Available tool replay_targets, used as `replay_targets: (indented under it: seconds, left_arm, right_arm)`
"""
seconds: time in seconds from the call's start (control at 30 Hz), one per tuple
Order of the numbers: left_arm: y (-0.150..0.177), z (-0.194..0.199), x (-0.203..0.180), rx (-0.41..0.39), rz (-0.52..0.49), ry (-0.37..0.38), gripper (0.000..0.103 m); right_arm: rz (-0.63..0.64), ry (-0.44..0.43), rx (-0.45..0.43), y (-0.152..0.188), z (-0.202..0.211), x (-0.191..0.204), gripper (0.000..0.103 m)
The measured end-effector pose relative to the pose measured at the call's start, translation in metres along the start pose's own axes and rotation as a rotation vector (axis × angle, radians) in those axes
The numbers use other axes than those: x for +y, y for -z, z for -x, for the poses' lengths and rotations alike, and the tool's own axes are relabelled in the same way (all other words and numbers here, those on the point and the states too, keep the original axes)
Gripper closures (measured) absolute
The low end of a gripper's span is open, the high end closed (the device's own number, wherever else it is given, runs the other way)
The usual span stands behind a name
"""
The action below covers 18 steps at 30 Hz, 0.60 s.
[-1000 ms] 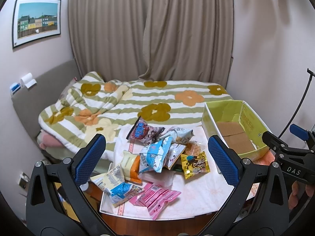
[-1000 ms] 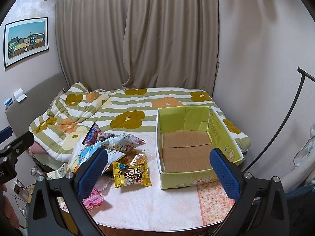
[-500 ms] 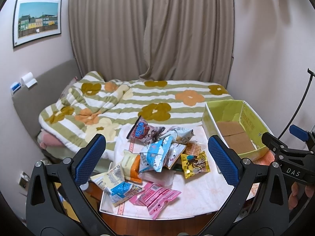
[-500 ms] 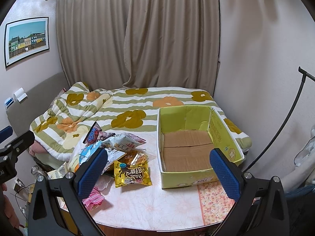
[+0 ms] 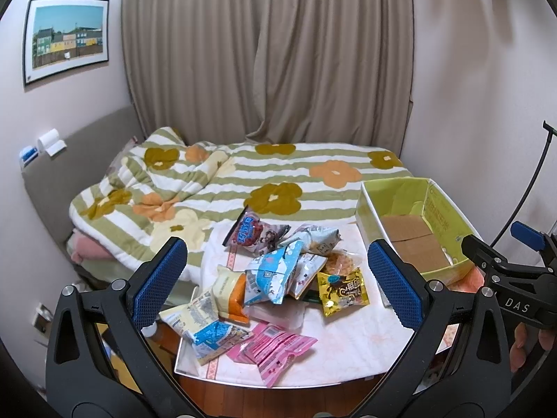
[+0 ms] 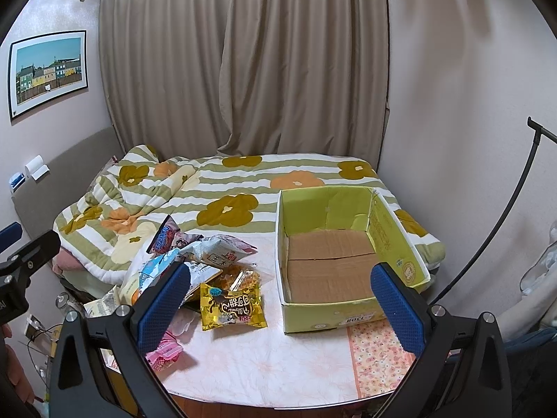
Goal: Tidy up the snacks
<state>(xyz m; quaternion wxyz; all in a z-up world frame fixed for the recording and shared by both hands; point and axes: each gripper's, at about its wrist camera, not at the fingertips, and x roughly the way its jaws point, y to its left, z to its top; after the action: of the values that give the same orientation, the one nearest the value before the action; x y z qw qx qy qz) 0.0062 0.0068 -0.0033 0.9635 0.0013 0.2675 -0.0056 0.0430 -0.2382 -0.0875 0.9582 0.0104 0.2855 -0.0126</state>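
A pile of snack packets [image 5: 275, 271] lies on the left half of the white table [image 5: 348, 341]. A yellow packet [image 5: 343, 291] [image 6: 231, 306] lies at the pile's right edge, pink packets [image 5: 275, 350] at the front. An empty green cardboard box [image 6: 330, 268] [image 5: 414, 230] stands on the table's right half. My left gripper [image 5: 276, 285] is open and empty above the pile. My right gripper [image 6: 278, 301] is open and empty, between the yellow packet and the box.
A bed with a striped flowered quilt [image 6: 222, 195] lies behind the table. A black stand pole [image 6: 494, 233] rises on the right by the wall. A floral cloth patch [image 6: 376, 358] covers the table's front right corner.
Both views have shifted very slightly. Nothing on the table has moved and both grippers stay open.
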Motion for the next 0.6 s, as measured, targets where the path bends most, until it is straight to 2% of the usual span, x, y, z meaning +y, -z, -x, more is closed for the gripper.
replay_targets:
  seconds: [0.27,0.47,0.6]
  left_arm:
    - [-0.003,0.001,-0.004,0.016,0.001,-0.001,0.000]
    - [0.000,-0.015,-0.011,0.092,-0.003,0.010,0.000]
    - [0.011,-0.040,-0.011,0.171,0.008,0.004,0.000]
  right_arm:
    - [-0.003,-0.013,0.006,0.003,0.003,0.005,0.000]
    - [-0.015,-0.041,0.061,0.007,-0.002,0.007,0.000]
    - [-0.022,-0.101,0.139,0.027,-0.027,0.008,0.000]
